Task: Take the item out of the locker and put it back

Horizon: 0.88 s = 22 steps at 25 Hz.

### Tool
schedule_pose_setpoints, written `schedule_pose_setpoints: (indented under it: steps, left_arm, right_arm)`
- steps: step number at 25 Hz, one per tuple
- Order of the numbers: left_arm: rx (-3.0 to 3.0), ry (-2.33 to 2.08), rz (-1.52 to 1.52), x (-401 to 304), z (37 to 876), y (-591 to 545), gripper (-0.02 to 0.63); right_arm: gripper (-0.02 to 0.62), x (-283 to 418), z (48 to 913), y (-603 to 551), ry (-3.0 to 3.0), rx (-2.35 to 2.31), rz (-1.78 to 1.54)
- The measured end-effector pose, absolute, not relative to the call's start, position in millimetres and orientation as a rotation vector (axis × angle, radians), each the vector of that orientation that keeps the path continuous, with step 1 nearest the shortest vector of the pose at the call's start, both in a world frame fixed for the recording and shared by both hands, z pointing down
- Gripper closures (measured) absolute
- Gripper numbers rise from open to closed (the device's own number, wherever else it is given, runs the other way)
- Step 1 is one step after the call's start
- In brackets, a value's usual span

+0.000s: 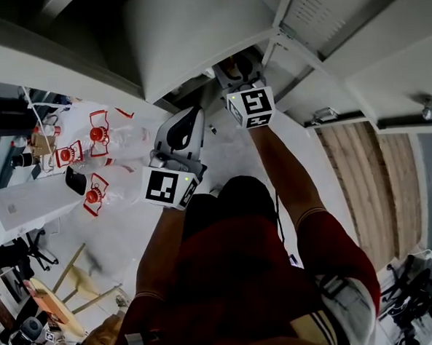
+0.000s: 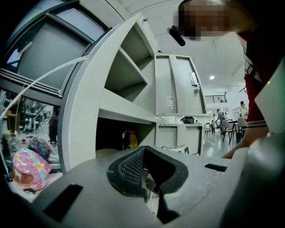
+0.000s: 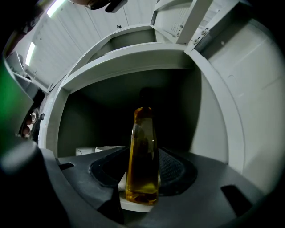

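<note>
there, amber bottle (image 3: 142, 147) upright between right gripper (image 3: 142, 171) jaws (gripped); inside locker (image 3: 216, 133)

Dim beyond the right fingers (image 3: 174, 169): near-black deep in the locker (image 3: 133, 58), lit only from above and behind. Glows amber through the bottle (image 3: 142, 156) between those fingers, fairly sharp, with a pale streak down its left edge. Smears into an out-of-focus green patch far left of them. Much brighter past the left fingers (image 2: 128, 168), under a ceiling lamp (image 2: 212, 77) well beyond and to their right. Bends straight edges into arcs and falls to black at the corners of both gripper views. Blurs the bodywork nearest each lens. Underexposed behind the fingers in the head view.
</note>
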<state>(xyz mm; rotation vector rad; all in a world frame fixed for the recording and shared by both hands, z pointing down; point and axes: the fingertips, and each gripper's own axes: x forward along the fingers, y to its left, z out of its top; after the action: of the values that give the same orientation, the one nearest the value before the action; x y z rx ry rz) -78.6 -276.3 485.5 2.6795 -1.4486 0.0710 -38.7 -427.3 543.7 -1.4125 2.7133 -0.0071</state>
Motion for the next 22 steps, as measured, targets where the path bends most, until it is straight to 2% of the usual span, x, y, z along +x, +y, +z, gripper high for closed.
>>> schedule_pose_setpoints:
  steps: [22]
  left_arm:
    - [2.646, -1.452, 0.043, -84, 501, -281, 0.6]
  right_arm:
    - [0.403, -34, 564, -440, 2.698, -1.472, 0.064]
